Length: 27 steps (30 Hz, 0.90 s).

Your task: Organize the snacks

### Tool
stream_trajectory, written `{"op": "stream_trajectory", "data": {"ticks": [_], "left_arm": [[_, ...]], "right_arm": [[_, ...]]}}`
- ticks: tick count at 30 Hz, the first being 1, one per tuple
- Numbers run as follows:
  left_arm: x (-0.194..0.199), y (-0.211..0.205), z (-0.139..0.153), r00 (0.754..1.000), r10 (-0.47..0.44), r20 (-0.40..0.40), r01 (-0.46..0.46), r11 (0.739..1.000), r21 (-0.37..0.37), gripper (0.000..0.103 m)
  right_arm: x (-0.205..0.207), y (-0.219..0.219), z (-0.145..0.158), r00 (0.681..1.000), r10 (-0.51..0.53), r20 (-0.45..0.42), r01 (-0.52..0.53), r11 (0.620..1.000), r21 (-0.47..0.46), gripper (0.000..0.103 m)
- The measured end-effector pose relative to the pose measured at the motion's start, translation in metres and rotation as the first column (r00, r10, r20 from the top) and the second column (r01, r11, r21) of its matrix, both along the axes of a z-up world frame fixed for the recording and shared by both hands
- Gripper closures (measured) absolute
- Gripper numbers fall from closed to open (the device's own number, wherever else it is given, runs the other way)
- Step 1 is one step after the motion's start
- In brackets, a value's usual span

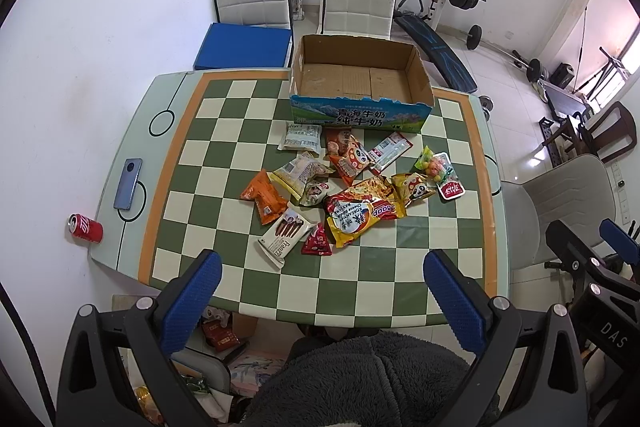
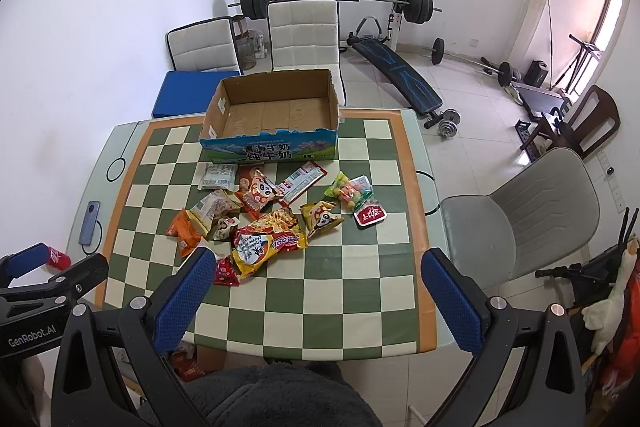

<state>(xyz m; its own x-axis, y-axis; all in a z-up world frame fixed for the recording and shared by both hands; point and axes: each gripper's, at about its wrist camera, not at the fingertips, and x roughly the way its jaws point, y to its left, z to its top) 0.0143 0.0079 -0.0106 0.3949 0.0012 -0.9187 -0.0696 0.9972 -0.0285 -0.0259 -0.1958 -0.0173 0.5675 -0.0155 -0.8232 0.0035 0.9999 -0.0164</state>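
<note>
Several snack packets lie scattered in the middle of the checkered table (image 1: 224,291), among them a large red and yellow noodle bag (image 1: 362,213) (image 2: 266,245), an orange bag (image 1: 263,197) and a Franzzi biscuit pack (image 1: 282,237). An empty cardboard box (image 1: 360,75) (image 2: 272,111) stands open at the table's far edge, behind the snacks. My left gripper (image 1: 322,267) is open and empty, held above the table's near edge. My right gripper (image 2: 318,265) is open and empty too, to the right of the left one.
A phone (image 1: 128,183) and a red cola can (image 1: 85,227) lie at the table's left side. White chairs (image 1: 358,3) stand behind the table, a grey chair (image 2: 520,215) at its right. A weight bench and barbell (image 2: 396,67) fill the far room.
</note>
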Motion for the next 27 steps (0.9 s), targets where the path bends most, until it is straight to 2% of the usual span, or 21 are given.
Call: {"op": "stream_trajectory", "data": {"ticks": [15,19,22,24,27], "left_arm": [[0.0,-0.001,-0.001,1.0,0.001,0.003,-0.001,1.0,0.001,0.0],[0.018,0.013,-0.02,0.997,0.068,0.043,-0.07,0.996,0.046,0.0],[0.035,0.032,-0.05,0.99,0.139,0.033,-0.141,0.985,0.099,0.0],[0.046,0.047,-0.075,0.982,0.188,0.009,-0.187,0.973,0.133,0.0],[0.057,0.069,-0.109,0.968,0.249,-0.04,-0.24,0.958,0.159,0.0]], "right_arm": [[0.0,0.006,-0.006,1.0,0.005,-0.01,-0.004,1.0,0.011,0.0],[0.005,-0.006,-0.01,1.0,-0.003,-0.029,0.005,0.999,0.051,0.0],[0.029,-0.01,-0.037,0.995,-0.032,-0.097,0.046,0.988,0.149,0.0],[0.05,-0.009,-0.067,0.983,-0.038,-0.178,0.078,0.97,0.23,0.0],[0.085,-0.008,-0.122,0.944,-0.032,-0.327,0.146,0.933,0.33,0.0]]}}
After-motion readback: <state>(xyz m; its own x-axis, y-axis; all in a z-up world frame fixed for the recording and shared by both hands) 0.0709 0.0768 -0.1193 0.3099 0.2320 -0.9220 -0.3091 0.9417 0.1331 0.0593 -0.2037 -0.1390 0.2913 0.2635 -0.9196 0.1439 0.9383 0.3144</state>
